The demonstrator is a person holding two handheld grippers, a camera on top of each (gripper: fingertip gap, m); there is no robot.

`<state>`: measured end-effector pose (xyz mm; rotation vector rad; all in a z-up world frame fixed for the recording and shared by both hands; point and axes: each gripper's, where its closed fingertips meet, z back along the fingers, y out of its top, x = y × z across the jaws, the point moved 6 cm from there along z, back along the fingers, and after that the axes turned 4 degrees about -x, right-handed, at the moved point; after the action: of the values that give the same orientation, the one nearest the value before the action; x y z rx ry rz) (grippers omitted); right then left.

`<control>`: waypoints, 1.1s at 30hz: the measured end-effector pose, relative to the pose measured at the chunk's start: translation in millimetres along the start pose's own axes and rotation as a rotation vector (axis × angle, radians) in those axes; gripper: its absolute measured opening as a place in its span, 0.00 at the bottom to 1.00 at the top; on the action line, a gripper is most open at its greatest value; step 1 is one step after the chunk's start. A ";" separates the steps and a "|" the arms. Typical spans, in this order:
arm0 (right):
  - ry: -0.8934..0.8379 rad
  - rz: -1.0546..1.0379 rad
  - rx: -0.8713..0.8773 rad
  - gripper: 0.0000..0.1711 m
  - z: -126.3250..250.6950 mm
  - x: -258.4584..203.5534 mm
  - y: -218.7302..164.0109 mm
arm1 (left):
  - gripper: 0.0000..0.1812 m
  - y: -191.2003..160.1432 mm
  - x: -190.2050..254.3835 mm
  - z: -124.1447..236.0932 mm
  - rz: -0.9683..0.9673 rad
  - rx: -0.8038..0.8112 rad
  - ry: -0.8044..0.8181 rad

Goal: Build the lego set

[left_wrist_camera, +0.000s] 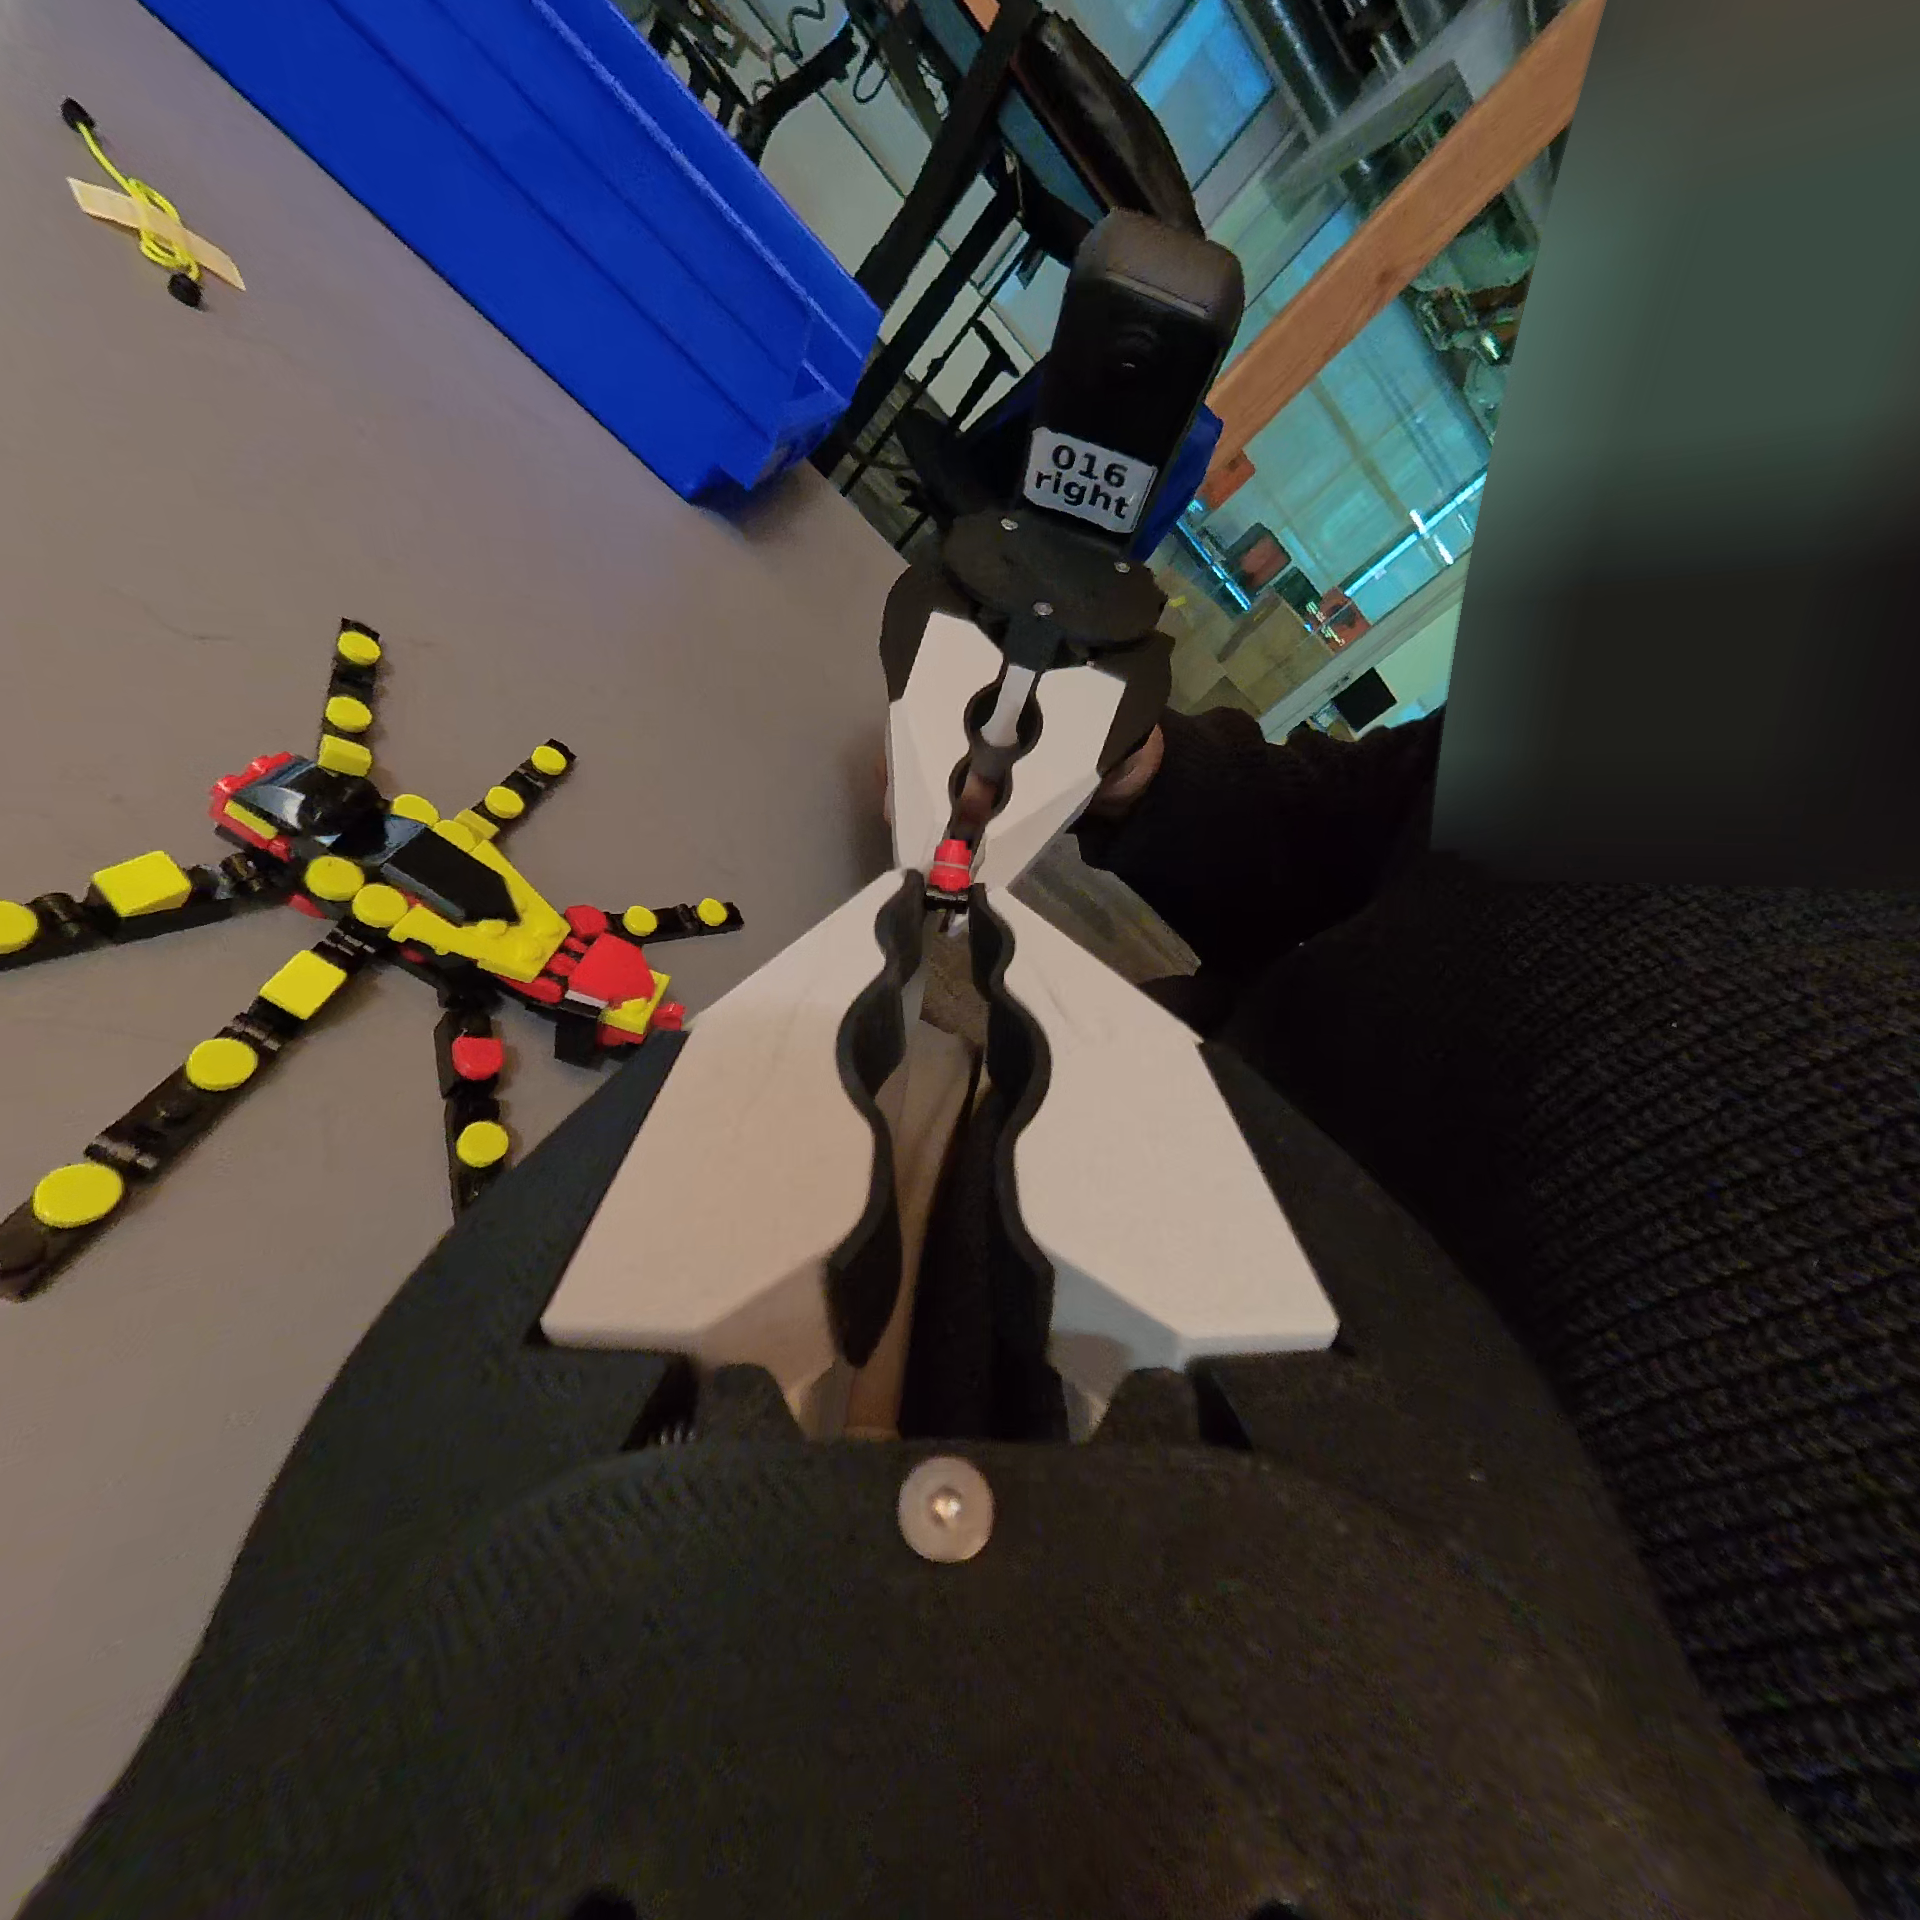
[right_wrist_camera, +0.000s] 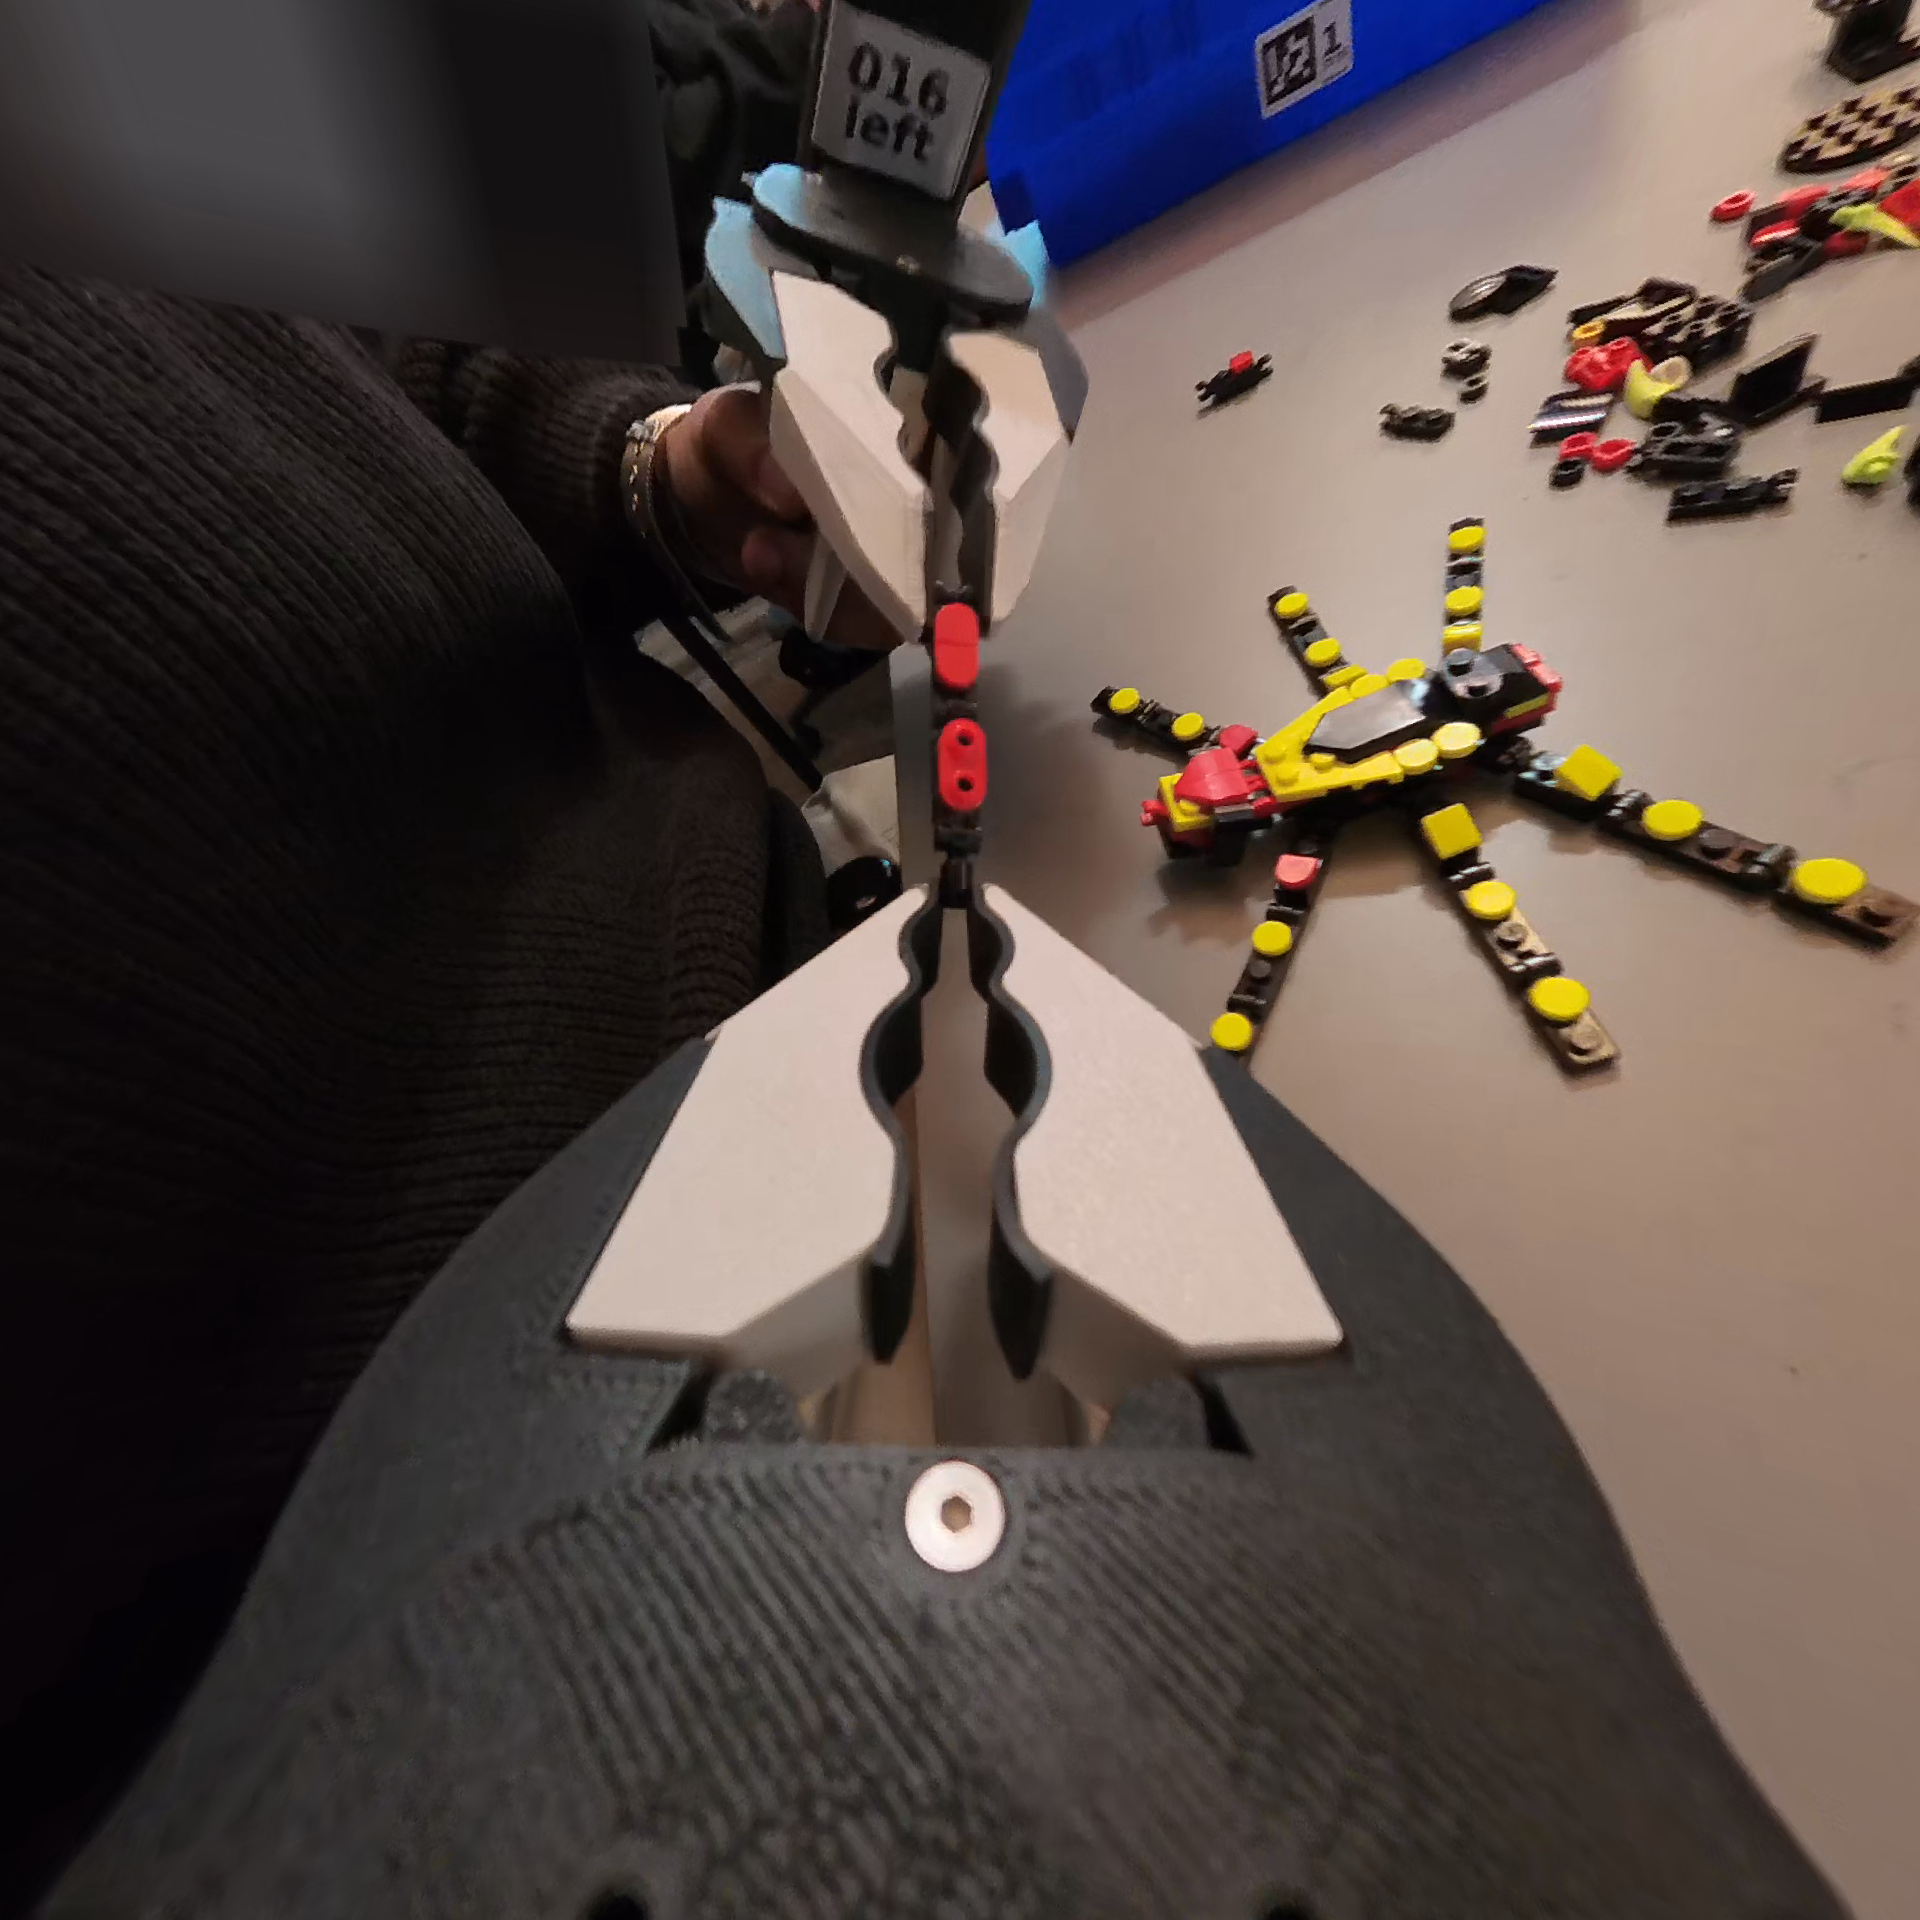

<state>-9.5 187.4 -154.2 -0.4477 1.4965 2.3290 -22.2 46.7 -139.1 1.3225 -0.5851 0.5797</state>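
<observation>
A short black lego strip with red pieces [right_wrist_camera: 957, 764] is held in the air between both grippers, seen end-on in the left wrist view [left_wrist_camera: 949, 864]. My right gripper [right_wrist_camera: 956, 896] is shut on its near end. My left gripper [left_wrist_camera: 943, 909] is shut on the other end, and it also shows in the right wrist view [right_wrist_camera: 956, 608]. The right gripper [left_wrist_camera: 961, 831] faces it tip to tip. The spider-like model [right_wrist_camera: 1403, 748] of yellow, black and red bricks with several long legs lies flat on the grey table [left_wrist_camera: 416, 894], apart from both grippers.
A blue bin [left_wrist_camera: 582, 229] stands at the table's far side [right_wrist_camera: 1174, 135]. Several loose black, red and yellow pieces [right_wrist_camera: 1662, 384] lie beyond the model. A yellow cord [left_wrist_camera: 156, 223] is taped to the table. A person's dark knitted sleeve [right_wrist_camera: 312, 727] is close by. One gripper's finger ends stand about 5 cm off the other's.
</observation>
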 end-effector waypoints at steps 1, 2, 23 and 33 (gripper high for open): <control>-0.009 -0.004 0.007 0.02 1.5 1.4 0.6 | 0.05 0.2 -1.2 0.1 0.010 0.004 0.007; -0.021 -0.005 0.012 0.01 3.3 3.2 1.0 | 0.10 0.8 -2.3 0.1 0.019 0.010 0.016; -0.808 0.243 -0.400 0.01 78.3 78.7 -38.6 | 0.26 4.7 -9.5 7.8 0.052 0.040 0.070; -0.814 0.229 -0.364 0.06 78.8 81.7 -37.4 | 0.26 4.5 -8.8 8.9 0.062 0.036 0.055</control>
<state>-72.4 282.9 -188.6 0.5725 0.7643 2.4816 -32.1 38.1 -140.7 1.3221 -0.5742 0.6782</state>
